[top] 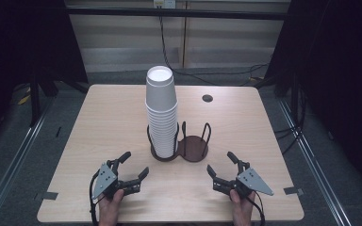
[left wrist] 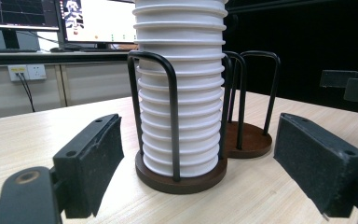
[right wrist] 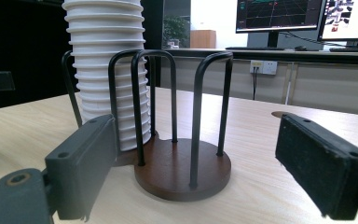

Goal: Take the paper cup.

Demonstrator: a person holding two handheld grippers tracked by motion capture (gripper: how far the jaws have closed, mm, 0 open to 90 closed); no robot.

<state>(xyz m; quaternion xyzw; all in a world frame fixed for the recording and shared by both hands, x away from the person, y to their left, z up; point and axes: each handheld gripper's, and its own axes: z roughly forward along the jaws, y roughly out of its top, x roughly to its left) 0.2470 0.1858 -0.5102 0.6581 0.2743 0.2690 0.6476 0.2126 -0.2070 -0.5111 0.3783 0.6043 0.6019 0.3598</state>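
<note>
Light wood tabletop [top: 99, 122], rounded corners, a small dark round hole [top: 207, 98] near the far edge, right of centre. Tall stack of white cups [top: 161, 110] upside down, standing about mid-tabletop, a little toward the near edge, seated in the left ring of a dark two-ring holder [top: 193, 148]. Black wire hoops around the stack's lower part, brown round bases beneath; right ring bare. Seen close from the left gripper view: stack [left wrist: 179, 88] inside the hoops on its base [left wrist: 182, 179]. From the right gripper view: bare base [right wrist: 182, 170] in front, stack [right wrist: 105, 70] behind to the left. Left gripper [top: 133, 165] near the near edge, left of the holder, jaws spread wide, gripping nothing. Right gripper [top: 220, 163] near the near edge, right of the holder, jaws likewise spread, gripping nothing. Each held in a hand from the near edge.
</note>
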